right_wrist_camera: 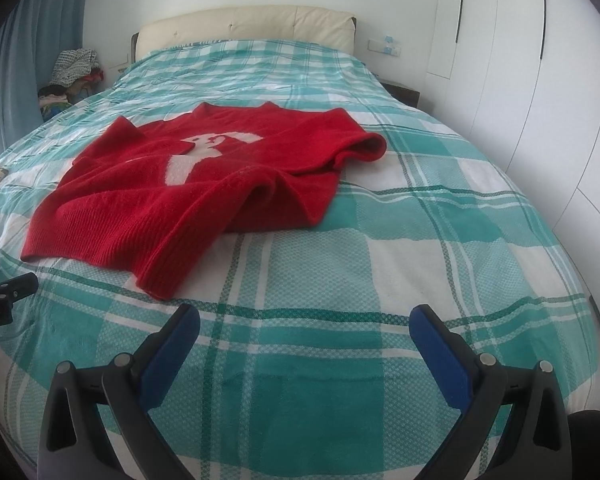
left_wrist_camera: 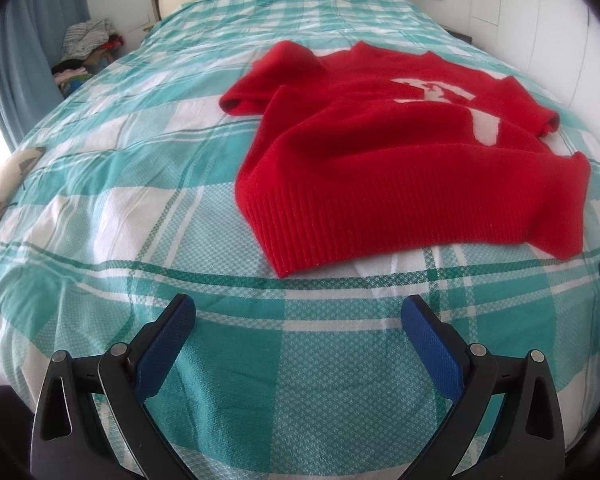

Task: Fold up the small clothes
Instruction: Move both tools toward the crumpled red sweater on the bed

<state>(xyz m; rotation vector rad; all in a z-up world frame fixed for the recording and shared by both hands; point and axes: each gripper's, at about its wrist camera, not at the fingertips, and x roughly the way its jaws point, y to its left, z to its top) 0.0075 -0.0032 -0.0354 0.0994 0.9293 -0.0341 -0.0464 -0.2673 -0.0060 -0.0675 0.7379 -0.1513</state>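
A small red knitted sweater [left_wrist_camera: 380,152] with a white figure on its chest lies rumpled on the bed, ribbed hem toward me. In the right wrist view the same sweater [right_wrist_camera: 188,188] lies left of centre, one short sleeve [right_wrist_camera: 360,148] stretched to the right. My left gripper [left_wrist_camera: 300,312] hovers open over the bedspread, short of the hem, nothing between its blue pads. My right gripper [right_wrist_camera: 304,320] is open too, just in front of the hem's near corner [right_wrist_camera: 156,284]. The left gripper's tip [right_wrist_camera: 16,284] shows at the right wrist view's left edge.
The bed carries a teal and white checked spread [right_wrist_camera: 420,240] and a cream headboard [right_wrist_camera: 244,24]. A pile of clothes [left_wrist_camera: 88,44] sits beside the bed at the far left by a blue curtain [left_wrist_camera: 28,40]. White wardrobe doors [right_wrist_camera: 540,80] line the right side.
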